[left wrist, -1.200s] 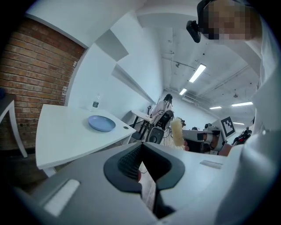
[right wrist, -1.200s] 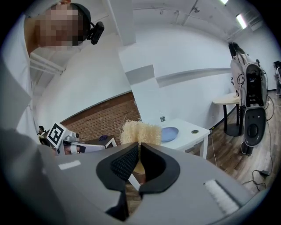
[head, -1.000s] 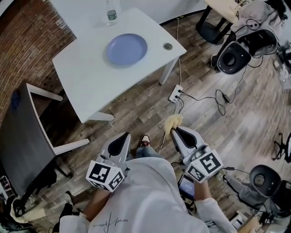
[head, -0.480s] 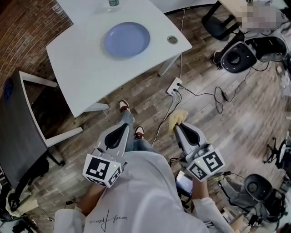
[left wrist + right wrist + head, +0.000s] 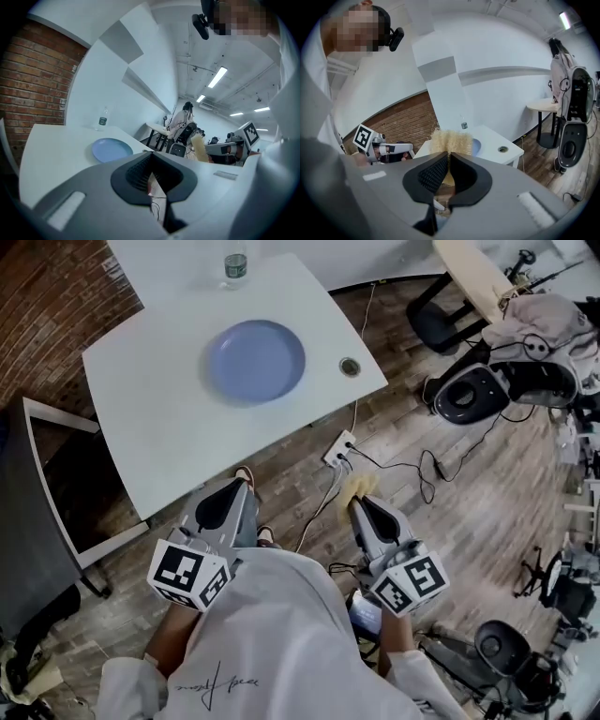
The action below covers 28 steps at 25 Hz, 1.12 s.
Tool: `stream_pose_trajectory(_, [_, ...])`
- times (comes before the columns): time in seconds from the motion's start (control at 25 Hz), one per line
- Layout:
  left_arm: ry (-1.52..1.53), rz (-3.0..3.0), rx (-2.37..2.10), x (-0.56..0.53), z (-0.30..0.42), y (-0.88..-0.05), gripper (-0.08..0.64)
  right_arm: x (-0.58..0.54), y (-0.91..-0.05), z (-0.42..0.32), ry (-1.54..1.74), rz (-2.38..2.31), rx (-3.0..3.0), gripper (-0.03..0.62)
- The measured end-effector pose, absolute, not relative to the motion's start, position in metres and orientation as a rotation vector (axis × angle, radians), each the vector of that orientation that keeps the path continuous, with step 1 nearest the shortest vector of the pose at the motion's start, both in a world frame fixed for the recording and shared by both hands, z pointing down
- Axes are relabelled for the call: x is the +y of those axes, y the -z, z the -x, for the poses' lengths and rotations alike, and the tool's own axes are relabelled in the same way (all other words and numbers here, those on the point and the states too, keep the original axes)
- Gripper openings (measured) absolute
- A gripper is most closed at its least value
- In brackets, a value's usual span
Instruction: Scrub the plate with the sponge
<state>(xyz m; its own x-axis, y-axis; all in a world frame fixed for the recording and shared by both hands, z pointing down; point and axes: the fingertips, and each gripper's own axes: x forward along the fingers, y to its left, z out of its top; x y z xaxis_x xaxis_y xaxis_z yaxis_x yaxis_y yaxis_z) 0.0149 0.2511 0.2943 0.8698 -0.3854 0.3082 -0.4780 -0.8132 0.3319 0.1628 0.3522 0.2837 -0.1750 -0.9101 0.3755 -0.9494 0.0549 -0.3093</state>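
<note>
A round blue plate (image 5: pixel 255 360) lies on the white table (image 5: pixel 159 418); it also shows as the plate (image 5: pixel 111 149) in the left gripper view. My right gripper (image 5: pixel 357 502) is shut on a pale yellow fibrous sponge (image 5: pixel 357 487), which sticks out past the jaw tips as the sponge (image 5: pixel 450 142). My left gripper (image 5: pixel 231 488) is shut with nothing between its jaws. Both grippers are held close to the person's body, above the wooden floor, short of the table's near edge and well apart from the plate.
A water bottle (image 5: pixel 234 266) stands at the table's far edge. A round cable grommet (image 5: pixel 350 366) sits right of the plate. A dark chair (image 5: pixel 37 512) stands at the left. A power strip (image 5: pixel 338 448), cables and floor equipment (image 5: pixel 469 395) lie to the right.
The person has stepped toward the table: the table and plate now sit closer in the head view. Both grippers came forward with the body, the sponge still held in the right one.
</note>
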Motion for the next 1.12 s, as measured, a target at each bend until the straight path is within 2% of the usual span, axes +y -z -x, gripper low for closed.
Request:
stream_pose_trajectory(0.6, [-0.292,-2.594,-0.837,0.101,-0.014,-0.283,0.015,0.210,-0.273,-0.163,-0.723,-1.796,-2.282,0.023])
stream_pose_trajectory(1.12, [-0.238,-2.505,-0.866,0.040,0.014,-0.300,0.015,0.146,-0.279,-0.162,-0.755,-1.838,-2.164,0.025])
